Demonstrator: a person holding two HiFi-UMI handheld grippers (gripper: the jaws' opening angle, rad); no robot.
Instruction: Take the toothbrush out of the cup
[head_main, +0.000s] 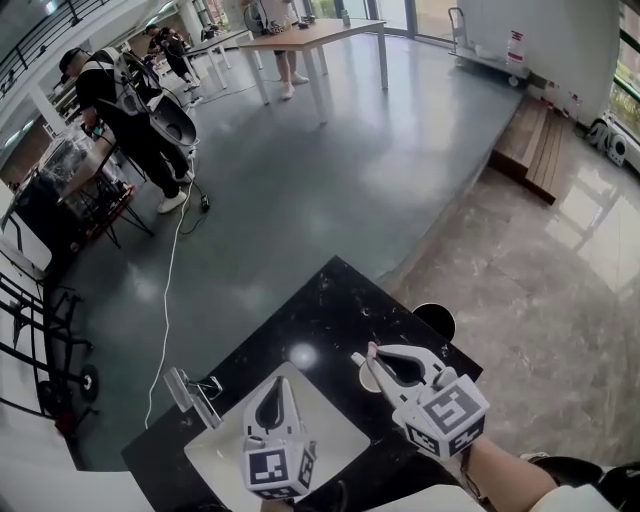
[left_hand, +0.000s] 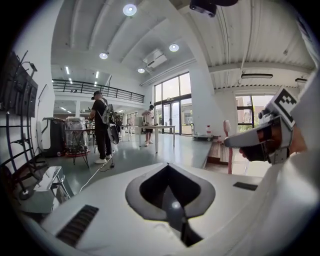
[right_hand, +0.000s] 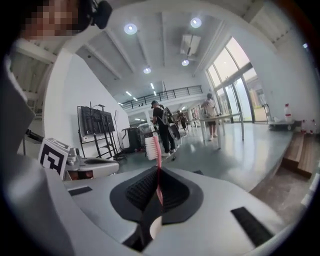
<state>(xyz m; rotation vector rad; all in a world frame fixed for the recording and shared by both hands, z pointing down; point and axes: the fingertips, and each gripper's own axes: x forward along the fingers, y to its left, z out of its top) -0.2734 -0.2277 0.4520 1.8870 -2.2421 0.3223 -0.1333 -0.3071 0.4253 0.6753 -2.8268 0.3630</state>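
My right gripper (head_main: 368, 352) is shut on a pink toothbrush (right_hand: 159, 182). The brush stands upright between the jaws, its white bristle head (right_hand: 151, 147) above them. In the left gripper view the same brush (left_hand: 229, 147) hangs down from the right gripper (left_hand: 235, 141), in the air. A pale round shape (head_main: 368, 380) under the right jaws may be the cup; it is mostly hidden. My left gripper (head_main: 272, 386) hovers over the white sink (head_main: 335, 435), shut with nothing in it.
The sink sits in a black countertop (head_main: 320, 310), with a chrome faucet (head_main: 190, 390) at its left. A dark round object (head_main: 436, 320) stands off the counter's right edge. People stand far off by tables (head_main: 130, 110) across the grey floor.
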